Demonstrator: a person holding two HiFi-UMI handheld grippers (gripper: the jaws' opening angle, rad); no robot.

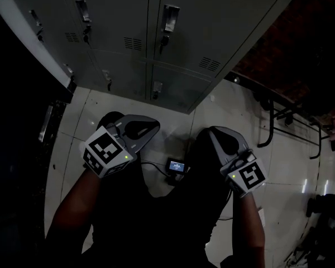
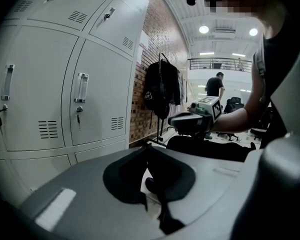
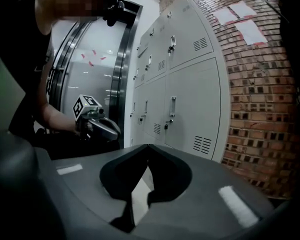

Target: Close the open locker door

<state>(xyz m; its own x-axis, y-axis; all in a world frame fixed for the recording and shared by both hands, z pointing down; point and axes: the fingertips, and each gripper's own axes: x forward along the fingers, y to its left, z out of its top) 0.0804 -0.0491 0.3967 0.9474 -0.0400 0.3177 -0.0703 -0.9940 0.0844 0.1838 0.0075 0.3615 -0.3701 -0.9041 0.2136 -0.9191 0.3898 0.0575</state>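
The bank of grey lockers (image 1: 173, 38) stands in front of me, and every door in view looks shut; no open door shows. The same lockers (image 2: 50, 84) fill the left of the left gripper view, and the lockers (image 3: 190, 79) sit mid-frame in the right gripper view. My left gripper (image 1: 154, 124) hangs low by my body, a good way short of the lockers. Its jaws meet at the tips with nothing between them. My right gripper (image 1: 213, 132) is held level with it, also shut and empty. Each gripper shows in the other's view: right gripper (image 2: 190, 121), left gripper (image 3: 97, 124).
A black jacket hangs on a coat rack (image 2: 160, 89) against the brick wall (image 3: 260, 99) right of the lockers. The rack's dark metal base (image 1: 273, 121) stands on the white tile floor. A small lit device (image 1: 177, 166) hangs on a cable at my waist. A person (image 2: 215, 86) stands far off.
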